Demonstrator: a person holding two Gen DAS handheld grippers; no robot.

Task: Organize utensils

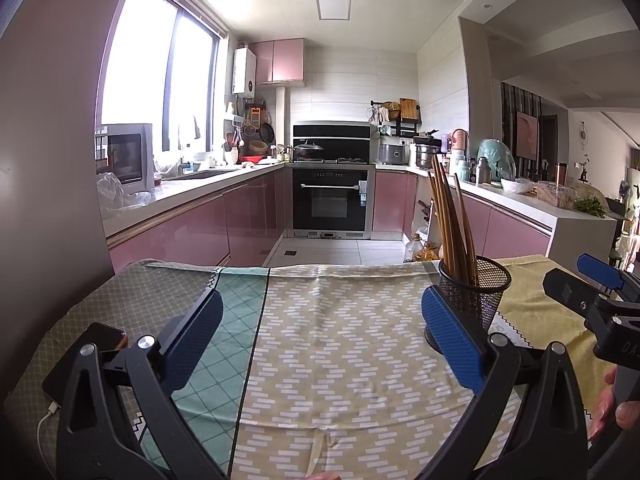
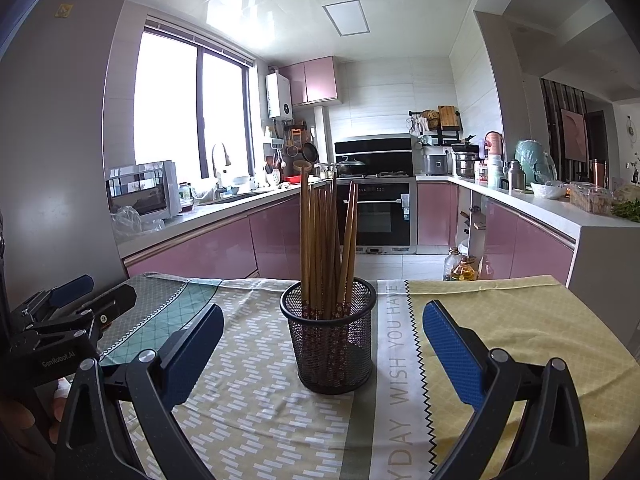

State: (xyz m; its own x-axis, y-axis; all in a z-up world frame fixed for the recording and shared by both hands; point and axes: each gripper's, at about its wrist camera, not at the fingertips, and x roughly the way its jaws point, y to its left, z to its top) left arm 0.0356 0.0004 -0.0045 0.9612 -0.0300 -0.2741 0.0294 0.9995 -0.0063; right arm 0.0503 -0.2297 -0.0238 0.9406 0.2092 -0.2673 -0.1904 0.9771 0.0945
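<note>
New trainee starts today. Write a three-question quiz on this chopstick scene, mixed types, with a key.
1. True or false: the wooden chopsticks lie loose on the tablecloth.
2. Which gripper faces the black mesh holder head-on? A) left gripper B) right gripper
3. Fill in: in the left wrist view, a ____ lies on the cloth at the near left, with a white cable plugged in.

Key: 1. False, they stand in the holder. 2. B, with both grippers open and empty. 3. Phone.
</note>
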